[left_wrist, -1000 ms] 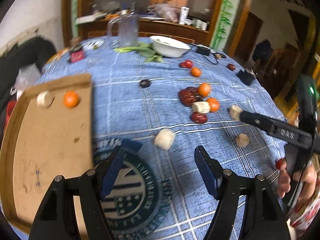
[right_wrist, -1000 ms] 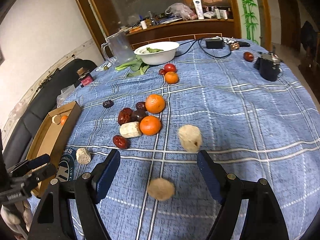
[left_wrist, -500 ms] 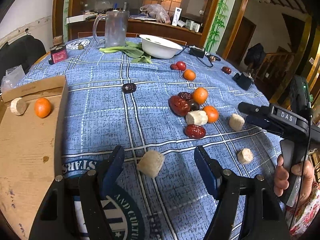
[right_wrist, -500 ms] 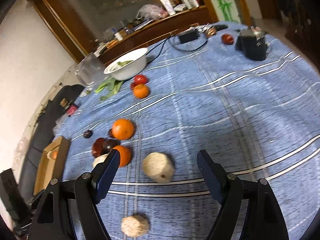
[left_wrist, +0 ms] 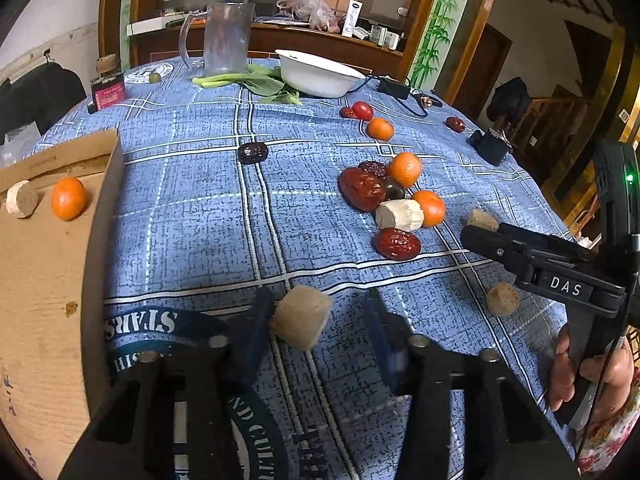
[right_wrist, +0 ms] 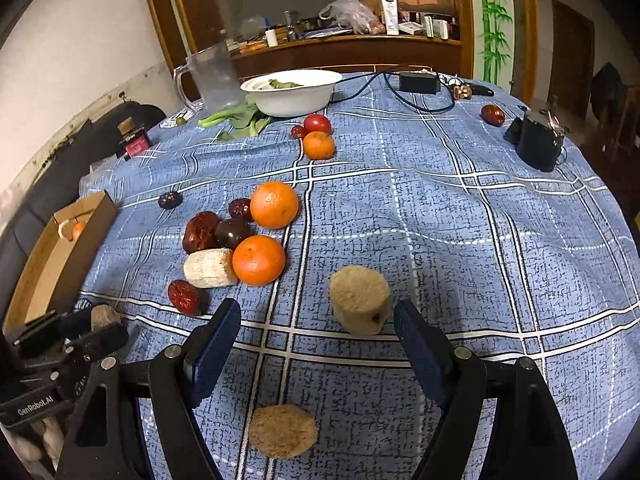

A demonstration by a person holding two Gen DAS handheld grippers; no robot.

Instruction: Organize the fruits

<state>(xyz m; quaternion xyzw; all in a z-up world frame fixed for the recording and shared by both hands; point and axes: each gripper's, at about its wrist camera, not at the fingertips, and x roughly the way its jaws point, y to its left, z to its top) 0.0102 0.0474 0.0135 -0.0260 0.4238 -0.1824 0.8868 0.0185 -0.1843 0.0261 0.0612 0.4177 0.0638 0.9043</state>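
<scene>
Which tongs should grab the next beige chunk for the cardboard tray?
Left, probably. The left tongs already straddle a beige chunk, one pad touching it, and the cardboard tray lies right beside them. The right tongs are open just short of another chunk, farther from the tray.

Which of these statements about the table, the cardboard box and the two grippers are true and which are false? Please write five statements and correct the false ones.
1. The cardboard box holds one orange and one beige chunk. True.
2. The left gripper is shut on a red date. False: its fingers stand apart around a beige cube, which touches the left finger.
3. The right gripper is open. True; a beige cylinder stands just ahead of its fingertips.
4. The white bowl is empty. False: green leaves lie inside.
5. A clear pitcher stands near the bowl. True.
</scene>
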